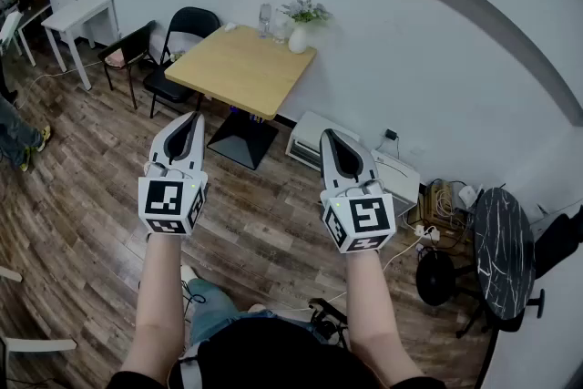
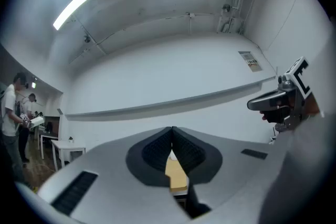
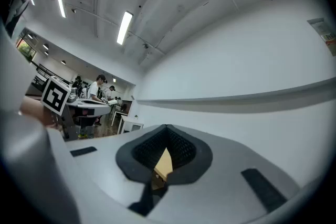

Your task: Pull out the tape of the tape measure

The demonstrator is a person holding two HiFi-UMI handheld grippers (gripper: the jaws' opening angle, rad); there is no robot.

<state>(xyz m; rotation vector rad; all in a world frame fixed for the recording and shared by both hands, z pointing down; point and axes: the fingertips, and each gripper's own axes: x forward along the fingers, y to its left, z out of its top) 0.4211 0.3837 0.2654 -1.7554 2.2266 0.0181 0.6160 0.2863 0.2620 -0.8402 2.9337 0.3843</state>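
No tape measure shows in any view. In the head view my left gripper [image 1: 194, 117] and right gripper [image 1: 326, 135] are held side by side in the air above the wooden floor. Both point toward a light wooden table [image 1: 239, 68]. Each is shut with nothing between its pads. In the left gripper view the jaws [image 2: 171, 129] meet at the tip, the table shows in the gap below them, and the right gripper [image 2: 281, 103] is at the right edge. The right gripper view shows its jaws [image 3: 167, 128] closed as well.
On the table's far edge stand a white vase with a plant [image 1: 299, 30] and a glass [image 1: 265, 18]. Black chairs [image 1: 186, 30] flank its left side. White boxes [image 1: 312, 138] line the wall. A round dark table [image 1: 500, 250] stands at the right, a white desk [image 1: 80, 15] far left.
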